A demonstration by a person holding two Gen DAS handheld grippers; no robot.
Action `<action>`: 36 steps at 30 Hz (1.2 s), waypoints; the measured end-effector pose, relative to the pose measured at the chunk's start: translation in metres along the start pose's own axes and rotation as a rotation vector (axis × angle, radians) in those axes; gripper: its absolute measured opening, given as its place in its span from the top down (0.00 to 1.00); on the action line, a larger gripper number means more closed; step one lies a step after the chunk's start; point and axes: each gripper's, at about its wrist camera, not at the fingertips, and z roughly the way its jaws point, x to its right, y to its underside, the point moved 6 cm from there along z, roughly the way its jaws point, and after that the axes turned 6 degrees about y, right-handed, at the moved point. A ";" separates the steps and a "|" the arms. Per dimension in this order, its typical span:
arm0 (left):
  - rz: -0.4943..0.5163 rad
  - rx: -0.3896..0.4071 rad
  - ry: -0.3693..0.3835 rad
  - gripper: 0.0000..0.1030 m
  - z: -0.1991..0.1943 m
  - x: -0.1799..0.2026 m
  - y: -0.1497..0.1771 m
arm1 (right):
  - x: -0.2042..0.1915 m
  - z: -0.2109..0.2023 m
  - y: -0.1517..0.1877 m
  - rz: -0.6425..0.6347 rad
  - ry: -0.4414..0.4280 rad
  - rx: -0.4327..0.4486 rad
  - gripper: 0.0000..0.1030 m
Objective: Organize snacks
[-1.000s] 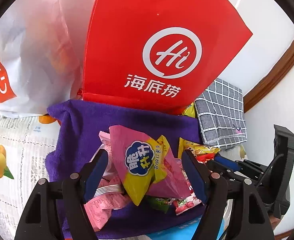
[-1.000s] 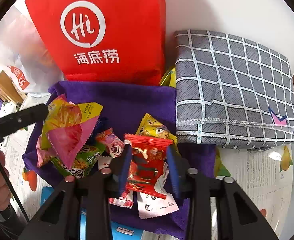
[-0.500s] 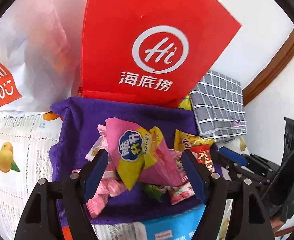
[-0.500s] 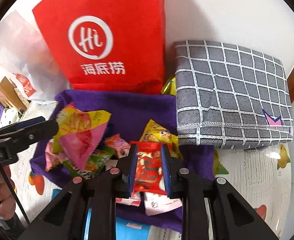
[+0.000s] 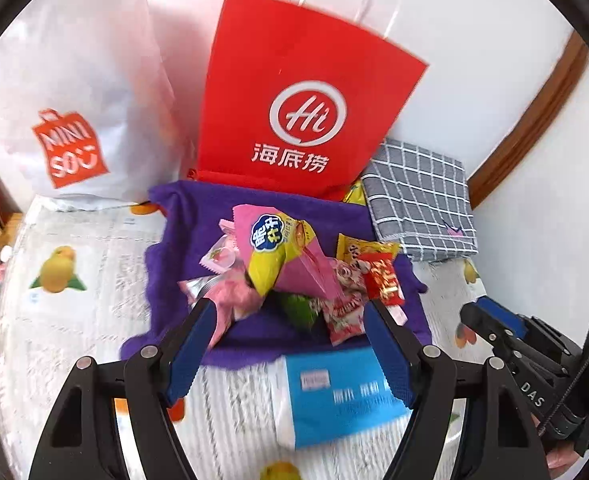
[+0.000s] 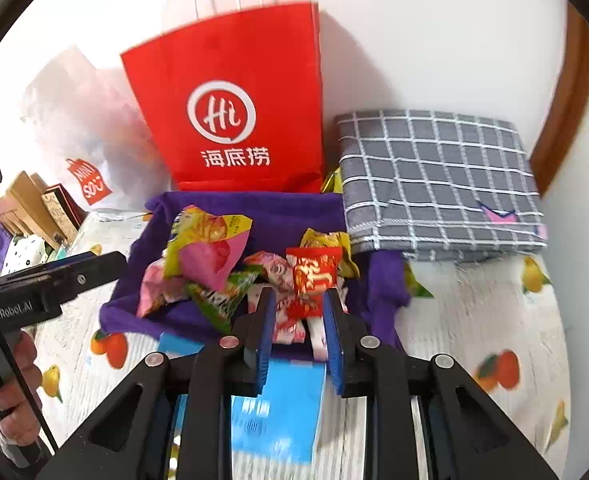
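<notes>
Behind the snack pile (image 5: 294,276), red bag (image 5: 294,92) between white bag (image 5: 74,80) and checked cloth (image 5: 418,196).

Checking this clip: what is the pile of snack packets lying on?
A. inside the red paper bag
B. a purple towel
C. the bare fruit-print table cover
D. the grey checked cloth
B: the snack packets lie heaped on the purple towel, which is spread in front of the red paper bag; the grey checked cloth sits folded beside them with no packets on top.
</notes>
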 end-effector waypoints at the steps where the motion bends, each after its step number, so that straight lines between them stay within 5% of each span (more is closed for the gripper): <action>1: 0.010 0.011 -0.006 0.28 -0.009 0.003 0.004 | -0.001 -0.012 0.005 0.004 0.008 0.017 0.70; 12: 0.083 0.104 -0.048 0.23 -0.091 0.031 0.066 | -0.009 -0.117 0.067 0.034 0.069 0.109 0.58; 20: 0.145 0.186 -0.086 0.10 -0.139 0.050 0.114 | -0.010 -0.175 0.118 0.068 0.103 0.169 0.24; 26: 0.180 0.240 -0.122 0.07 -0.164 0.061 0.142 | -0.015 -0.202 0.154 0.053 0.154 0.196 0.11; 36: 0.196 0.264 -0.120 0.07 -0.185 0.070 0.173 | -0.009 -0.233 0.181 0.116 0.169 0.226 0.10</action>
